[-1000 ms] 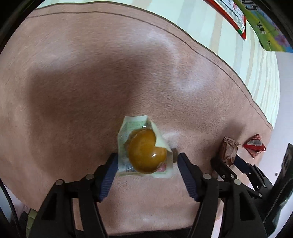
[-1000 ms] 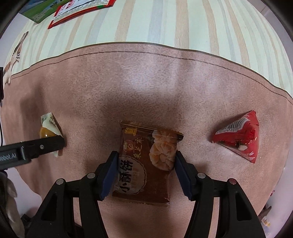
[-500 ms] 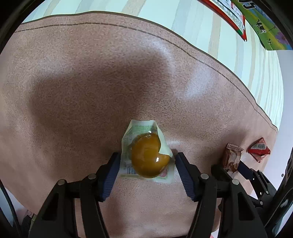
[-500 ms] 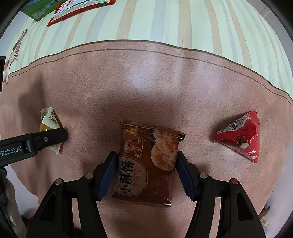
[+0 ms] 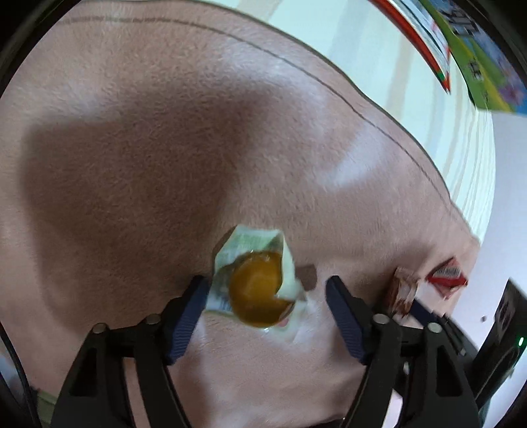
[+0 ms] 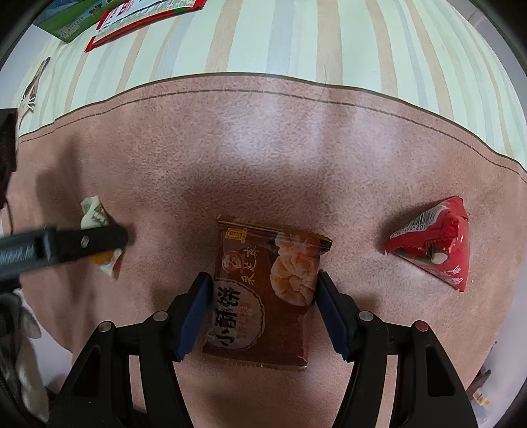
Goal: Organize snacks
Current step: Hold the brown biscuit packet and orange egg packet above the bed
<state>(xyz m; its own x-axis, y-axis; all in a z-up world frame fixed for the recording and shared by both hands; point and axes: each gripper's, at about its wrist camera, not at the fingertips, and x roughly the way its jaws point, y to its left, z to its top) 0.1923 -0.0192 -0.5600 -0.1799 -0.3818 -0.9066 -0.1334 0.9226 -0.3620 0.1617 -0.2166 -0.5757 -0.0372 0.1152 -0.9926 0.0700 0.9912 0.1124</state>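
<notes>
A clear pack with an orange-brown round snack (image 5: 257, 289) lies on the brown mat between the fingers of my left gripper (image 5: 266, 286). The left finger touches the pack; a gap shows on the right. The gripper is open. A brown pastry pack (image 6: 266, 289) lies between the fingers of my right gripper (image 6: 263, 283), which stand against its two sides. The pack rests on the mat. A red triangular pack (image 6: 434, 243) lies to its right. The orange snack (image 6: 98, 237) and left gripper finger (image 6: 82, 243) show at the left of the right wrist view.
The brown mat (image 6: 263, 148) lies on a striped cloth (image 6: 296, 36). Flat red and green packs (image 6: 131, 16) lie at the far left of the cloth. The brown pack (image 5: 402, 289) and red pack (image 5: 446, 275) show at the right of the left wrist view.
The left gripper has shifted so the orange snack sits nearer its left finger, with the view blurred by motion. The right gripper has barely moved around the brown pack.
</notes>
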